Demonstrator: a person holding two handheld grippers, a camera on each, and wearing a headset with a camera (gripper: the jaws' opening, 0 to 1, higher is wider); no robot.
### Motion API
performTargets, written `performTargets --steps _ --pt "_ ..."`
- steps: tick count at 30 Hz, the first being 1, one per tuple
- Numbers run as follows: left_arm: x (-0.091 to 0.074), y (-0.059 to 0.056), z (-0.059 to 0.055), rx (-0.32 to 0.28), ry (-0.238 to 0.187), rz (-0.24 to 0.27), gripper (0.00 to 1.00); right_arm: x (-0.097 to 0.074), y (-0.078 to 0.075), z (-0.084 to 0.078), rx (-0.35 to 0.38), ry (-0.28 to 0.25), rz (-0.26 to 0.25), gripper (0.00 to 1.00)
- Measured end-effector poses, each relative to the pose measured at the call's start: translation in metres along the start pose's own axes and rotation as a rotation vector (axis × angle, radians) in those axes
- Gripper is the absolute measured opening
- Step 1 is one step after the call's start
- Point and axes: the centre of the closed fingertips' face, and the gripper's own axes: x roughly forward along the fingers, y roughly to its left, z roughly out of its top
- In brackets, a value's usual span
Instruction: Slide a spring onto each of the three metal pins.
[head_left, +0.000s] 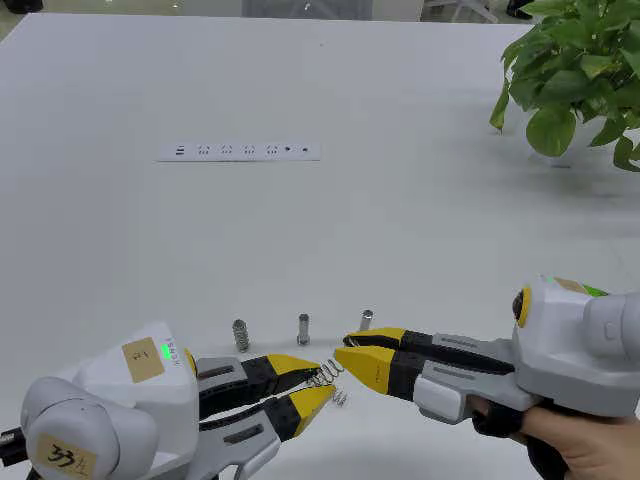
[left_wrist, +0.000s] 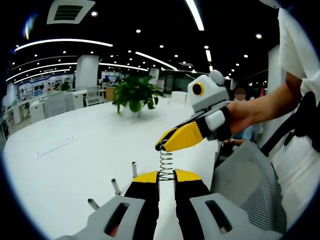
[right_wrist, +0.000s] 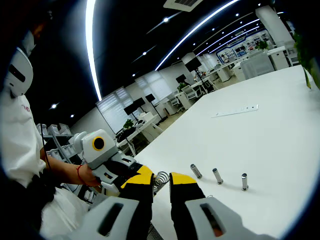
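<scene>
Hard to read: in the left gripper view the bottom coils of the spring (left_wrist: 165, 164) sink between the jaws. In the head view the far end pin (head_left: 367, 320) has its base cut off by a jaw.

Pins stand in a row on the counter (head_left: 400, 220). Taking the middle pin (head_left: 303, 328) as mark, it is bare, as is the far end pin. The sprung pin (head_left: 240, 335) to its left wears a coil.

Held spring is thin grey wire, open coils, just near-side of the middle pin and off the counter. A loose spring (head_left: 340, 398) lies nearer still, small and blurred.

Left hand-held gripper (head_left: 318, 382) — jaws drawn in, pinching the spring's lower end. Right hand-held gripper (head_left: 342, 353) — jaws nearly together with the spring's other end at their tips. I cannot tell whether it is gripping or merely touching.
</scene>
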Motion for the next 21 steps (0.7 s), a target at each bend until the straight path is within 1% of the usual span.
performTargets --steps 4,7,12,14,16,21 --pt "0.001 -0.001 0.000 0.000 0.001 -0.003 0.10 0.000 0.001 0.001 -0.011 0.007 0.000 0.13" --pt "0.002 -0.002 -0.002 0.002 0.009 -0.008 0.11 0.001 0.003 0.000 -0.028 0.019 -0.001 0.13" --pt "0.003 -0.004 -0.004 0.002 0.018 -0.013 0.11 0.002 0.005 -0.001 -0.064 0.041 -0.001 0.13" --pt "0.004 -0.004 -0.007 0.011 0.031 -0.013 0.12 0.002 0.006 0.000 -0.097 0.051 -0.004 0.11" --pt "0.005 -0.005 -0.009 0.004 0.037 -0.017 0.13 0.003 0.006 -0.002 -0.118 0.070 -0.006 0.11" --pt "0.006 -0.006 -0.012 0.000 0.048 -0.020 0.15 0.004 0.009 -0.001 -0.141 0.079 0.002 0.11"
